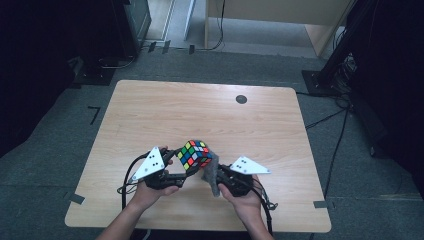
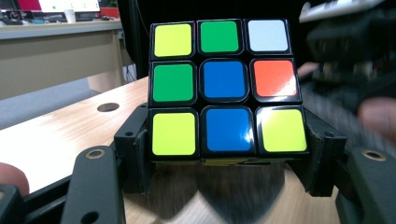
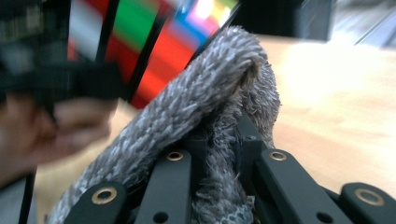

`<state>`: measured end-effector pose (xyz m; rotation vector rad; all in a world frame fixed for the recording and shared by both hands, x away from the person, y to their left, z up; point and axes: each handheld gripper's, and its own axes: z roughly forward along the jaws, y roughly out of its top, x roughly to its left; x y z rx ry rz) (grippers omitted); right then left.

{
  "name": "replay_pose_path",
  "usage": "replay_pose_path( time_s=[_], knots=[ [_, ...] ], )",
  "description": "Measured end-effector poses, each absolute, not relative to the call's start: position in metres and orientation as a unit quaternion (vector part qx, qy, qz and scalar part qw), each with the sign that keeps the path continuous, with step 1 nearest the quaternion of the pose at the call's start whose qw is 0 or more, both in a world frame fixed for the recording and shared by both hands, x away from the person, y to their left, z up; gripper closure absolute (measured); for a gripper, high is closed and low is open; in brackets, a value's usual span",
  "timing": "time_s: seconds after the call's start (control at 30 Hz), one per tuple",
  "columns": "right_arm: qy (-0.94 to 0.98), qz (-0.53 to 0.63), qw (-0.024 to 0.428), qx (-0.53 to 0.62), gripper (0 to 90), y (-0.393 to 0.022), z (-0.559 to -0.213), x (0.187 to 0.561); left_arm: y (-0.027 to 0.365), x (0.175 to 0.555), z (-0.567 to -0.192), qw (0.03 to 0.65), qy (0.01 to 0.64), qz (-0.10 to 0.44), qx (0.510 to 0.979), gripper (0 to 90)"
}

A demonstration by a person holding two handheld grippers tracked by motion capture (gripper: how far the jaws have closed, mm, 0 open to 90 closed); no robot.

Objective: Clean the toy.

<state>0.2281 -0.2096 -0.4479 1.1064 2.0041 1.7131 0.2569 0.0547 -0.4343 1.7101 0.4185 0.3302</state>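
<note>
My left gripper (image 1: 176, 176) is clamped on the puzzle cube (image 2: 224, 88), pads on its two opposite sides, cube held up off the table (image 1: 150, 115). It's hard, light and slick plastic, I'd say, and its layers could twist, so flat faces are the place to grip. My right gripper (image 3: 219, 154) is pinched tight on the grey cloth (image 3: 201, 107), soft and floppy, bunched between the jaws and pressed against the cube's side just ahead. No containers here.
</note>
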Motion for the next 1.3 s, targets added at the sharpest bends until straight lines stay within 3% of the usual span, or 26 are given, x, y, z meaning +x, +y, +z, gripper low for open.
replay_pose_path(
  time_s=[0.1,0.27,0.57,0.8,1.1,1.3],
  knots=[
    [0.674,0.612,0.162,0.381,80.6,-0.216,-0.441,0.225,0.054,0.257,-0.434,0.630,0.182,0.138,0.743,34.2],
    [0.724,0.579,0.123,0.355,80.4,-0.198,-0.454,0.227,0.055,0.258,-0.434,0.628,0.185,0.139,0.743,34.2],
    [0.665,0.619,0.162,0.384,80.5,-0.222,-0.441,0.227,0.054,0.258,-0.436,0.627,0.185,0.135,0.744,34.2],
    [0.726,0.580,0.117,0.351,80.3,-0.193,-0.461,0.227,0.055,0.259,-0.434,0.634,0.189,0.129,0.739,34.2],
    [0.674,0.616,0.145,0.381,80.4,-0.217,-0.447,0.228,0.054,0.259,-0.437,0.629,0.188,0.129,0.743,34.2],
    [0.728,0.575,0.112,0.356,80.1,-0.196,-0.460,0.228,0.055,0.260,-0.436,0.628,0.190,0.133,0.743,34.2]
  ],
)
